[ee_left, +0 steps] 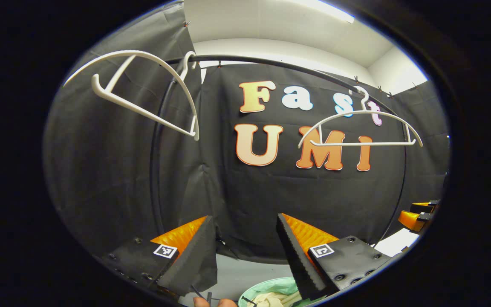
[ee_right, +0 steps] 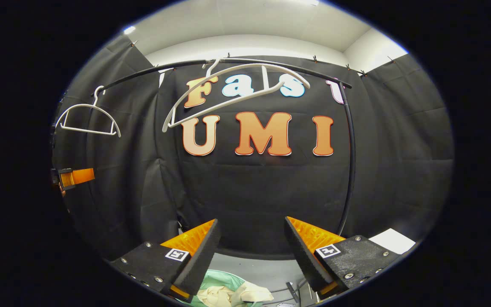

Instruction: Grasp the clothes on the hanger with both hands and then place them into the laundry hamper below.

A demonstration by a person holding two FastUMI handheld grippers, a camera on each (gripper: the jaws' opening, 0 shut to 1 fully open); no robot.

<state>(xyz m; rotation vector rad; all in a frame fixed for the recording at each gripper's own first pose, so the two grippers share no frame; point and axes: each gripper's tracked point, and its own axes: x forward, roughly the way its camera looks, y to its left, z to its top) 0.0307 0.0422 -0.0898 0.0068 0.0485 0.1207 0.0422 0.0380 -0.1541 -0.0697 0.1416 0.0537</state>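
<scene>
Two bare white hangers hang from the black rail: one hanger tilted at upper left, another hanger at right. In the right gripper view the same pair shows as a tilted hanger and a far-left hanger. Cream clothes lie in the pale green hamper below; they show again as clothes in the hamper. My left gripper is open and holds nothing. My right gripper is open too, above the hamper. The other gripper's orange fingers show at the right edge.
The rail curves down into a black post on the right and another post on the left. A white patch of floor or board lies at lower right. A fingertip shows at the bottom edge.
</scene>
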